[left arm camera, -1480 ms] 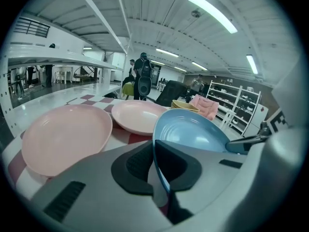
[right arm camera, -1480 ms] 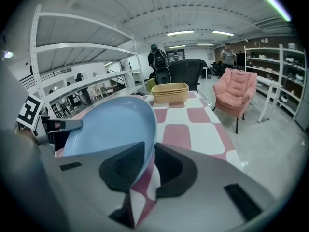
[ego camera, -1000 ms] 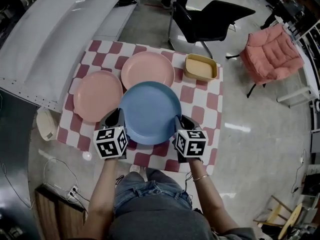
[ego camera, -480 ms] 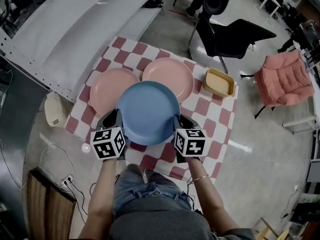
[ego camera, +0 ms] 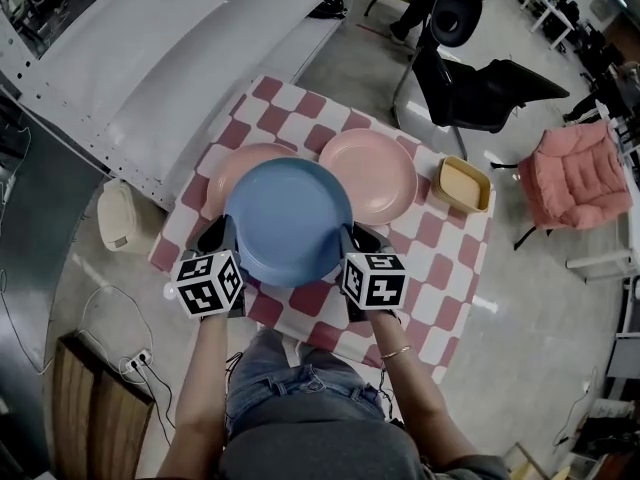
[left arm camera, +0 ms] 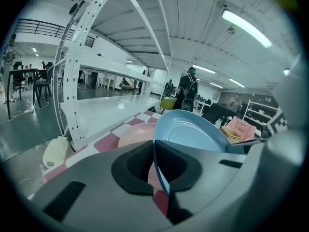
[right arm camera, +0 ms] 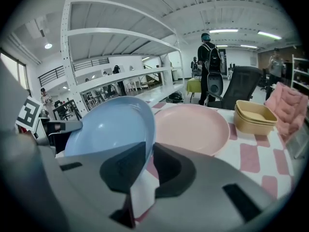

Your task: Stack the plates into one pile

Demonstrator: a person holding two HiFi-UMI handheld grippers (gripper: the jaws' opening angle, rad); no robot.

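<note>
At frame centre, blue plate (ego camera: 288, 220) held over left pink plate (ego camera: 222, 171): left hand-held gripper (ego camera: 221, 234) clamped on rim; right hand-held gripper (ego camera: 354, 238), jaws just closing tighter, on opposite rim. No pile yet.

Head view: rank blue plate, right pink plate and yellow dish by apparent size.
1. blue plate, but it is held nearer the camera, so unsure against the pink.
2. right pink plate.
3. yellow dish.
</note>
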